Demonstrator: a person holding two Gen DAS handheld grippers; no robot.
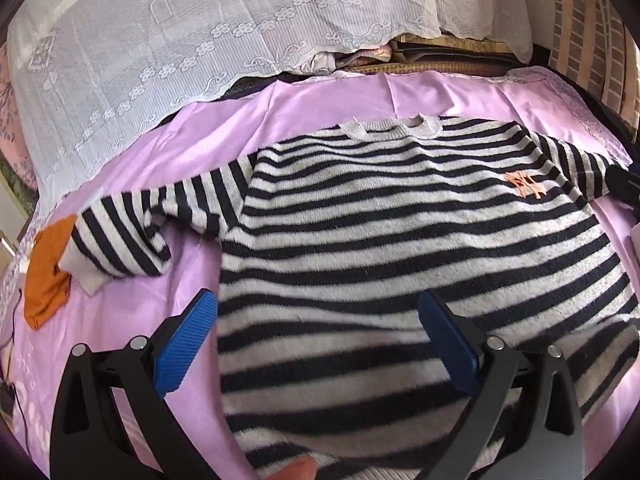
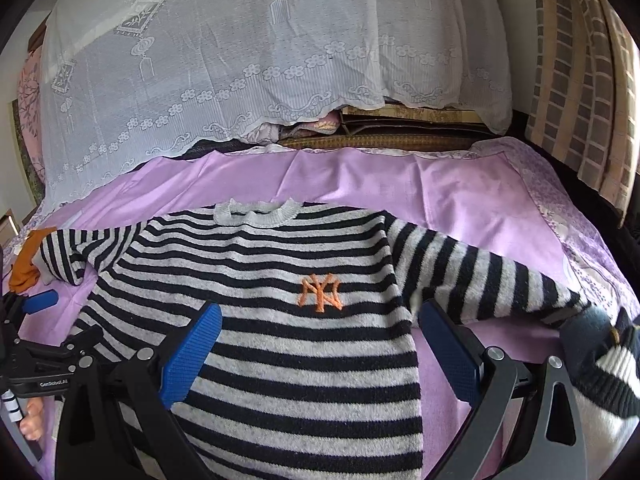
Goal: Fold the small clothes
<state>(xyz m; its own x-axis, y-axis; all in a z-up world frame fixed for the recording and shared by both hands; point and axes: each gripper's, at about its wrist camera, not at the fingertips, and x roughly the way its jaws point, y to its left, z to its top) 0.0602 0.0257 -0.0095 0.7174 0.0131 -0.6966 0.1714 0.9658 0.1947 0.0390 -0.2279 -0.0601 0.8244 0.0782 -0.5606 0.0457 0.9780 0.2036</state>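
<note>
A small black-and-white striped sweater (image 1: 380, 232) (image 2: 280, 340) with an orange logo (image 2: 321, 289) lies face up on the purple sheet (image 1: 140, 300) (image 2: 460, 200), neck away from me. Its left sleeve (image 1: 132, 236) is bent back toward the body, and its right sleeve (image 2: 500, 280) stretches out to the right. My left gripper (image 1: 320, 320) is open above the sweater's lower left side, blue pads (image 1: 188, 344) wide apart. Over the lower right side my right gripper (image 2: 320, 332) hangs open too, one pad over the stripes and the other pad (image 2: 448, 344) past the side edge.
An orange cloth (image 1: 48, 272) (image 2: 26, 264) lies at the sheet's left edge beside the left cuff. White lace-covered bedding (image 1: 180, 40) (image 2: 240, 60) rises behind. A dark striped item (image 2: 608, 360) sits at the far right. A hand (image 2: 32, 420) shows lower left.
</note>
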